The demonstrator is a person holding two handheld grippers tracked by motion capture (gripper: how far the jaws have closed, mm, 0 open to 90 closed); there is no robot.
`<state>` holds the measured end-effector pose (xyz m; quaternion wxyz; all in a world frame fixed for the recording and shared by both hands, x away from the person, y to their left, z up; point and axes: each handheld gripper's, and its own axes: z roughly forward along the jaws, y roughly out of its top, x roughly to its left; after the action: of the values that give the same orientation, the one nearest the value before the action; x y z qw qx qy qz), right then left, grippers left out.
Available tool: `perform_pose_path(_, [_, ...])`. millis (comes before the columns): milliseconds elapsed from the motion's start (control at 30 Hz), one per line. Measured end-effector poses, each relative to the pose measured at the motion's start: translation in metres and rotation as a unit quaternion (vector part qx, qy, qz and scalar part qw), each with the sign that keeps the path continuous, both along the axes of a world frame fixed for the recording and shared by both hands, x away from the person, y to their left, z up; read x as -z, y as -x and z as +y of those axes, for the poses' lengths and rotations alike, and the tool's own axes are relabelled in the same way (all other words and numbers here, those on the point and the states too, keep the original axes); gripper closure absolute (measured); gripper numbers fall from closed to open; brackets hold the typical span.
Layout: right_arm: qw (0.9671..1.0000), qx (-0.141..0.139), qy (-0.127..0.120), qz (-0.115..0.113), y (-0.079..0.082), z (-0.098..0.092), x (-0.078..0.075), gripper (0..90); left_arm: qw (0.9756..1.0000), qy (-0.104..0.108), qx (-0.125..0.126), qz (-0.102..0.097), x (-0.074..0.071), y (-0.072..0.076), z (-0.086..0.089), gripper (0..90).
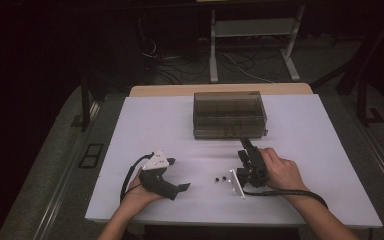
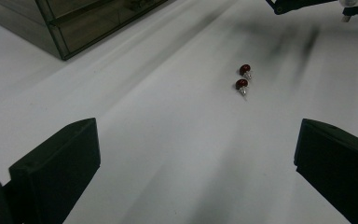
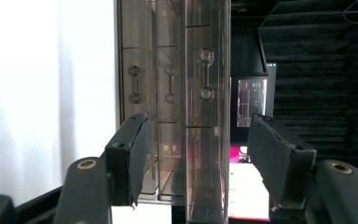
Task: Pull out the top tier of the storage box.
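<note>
The smoky clear drawer box [image 1: 229, 115] stands on the white desk [image 1: 130, 130]; nothing lies between it and the right claw [image 1: 244, 144], which sits just before its front right part, rolled onto its side, jaws spread with a drawer front between them but not pressed; two small dark red studs [image 1: 220, 178] lie nearer the person than the box, between the claws; the left claw [image 1: 179, 175] rests well left of the box, jaws wide apart, empty; its own view shows the studs' [image 2: 243, 78] silver posts.

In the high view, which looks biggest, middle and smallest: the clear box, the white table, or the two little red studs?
1. Table, by far the largest.
2. Clear box.
3. The two studs, tiny; both look alike in size, so no ranking between them.
</note>
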<state>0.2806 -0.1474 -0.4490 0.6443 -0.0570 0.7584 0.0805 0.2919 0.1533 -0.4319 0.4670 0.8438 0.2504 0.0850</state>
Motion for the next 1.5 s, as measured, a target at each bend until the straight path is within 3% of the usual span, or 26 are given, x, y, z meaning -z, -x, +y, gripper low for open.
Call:
perform_pose_path(267, [0.9999, 0.005, -0.009, 0.012, 0.000, -0.001, 0.001, 33.3, 1.0000, -0.001, -0.001, 0.000, 0.000, 0.000, 0.000, 0.0])
perform_pose_path(433, [0.9993, 0.004, -0.027, 0.026, 0.001, -0.002, 0.000, 30.2, 1.0000, -0.002, 0.000, 0.001, 0.000, 0.000, -0.001, 0.0])
perform_pose_path(800, [0.9945, 0.012, -0.078, 0.069, 0.000, -0.003, -0.003, 28.7, 1.0000, -0.006, 0.002, 0.002, 0.001, -0.001, 0.000, 0.0])
perform_pose_path(1000, [0.9882, 0.016, -0.112, 0.103, -0.002, -0.004, -0.005, 27.6, 0.9998, -0.015, 0.009, 0.000, 0.000, -0.002, 0.002, 0.0])
perform_pose_path(1067, [0.9858, 0.018, -0.123, 0.113, -0.003, -0.006, -0.006, 27.3, 1.0000, -0.006, 0.003, 0.002, 0.001, -0.002, 0.000, 0.0])
perform_pose_path(1200, [0.9793, 0.020, -0.151, 0.133, -0.004, -0.008, -0.009, 27.3, 1.0000, -0.006, 0.002, 0.003, 0.001, -0.002, 0.000, 0.0])
perform_pose_path(1333, [0.9707, 0.021, -0.182, 0.155, -0.005, -0.010, -0.012, 27.3, 1.0000, -0.007, 0.002, 0.002, 0.001, -0.001, 0.000, 0.0])
perform_pose_path(1400, [0.9634, 0.027, -0.203, 0.173, -0.005, -0.011, -0.013, 27.2, 1.0000, -0.007, 0.002, 0.002, 0.001, -0.001, 0.000, 0.0])
perform_pose_path(1500, [0.9559, 0.027, -0.221, 0.192, -0.006, -0.012, -0.013, 27.2, 1.0000, -0.007, 0.001, 0.004, 0.002, -0.001, 0.000, 0.0])
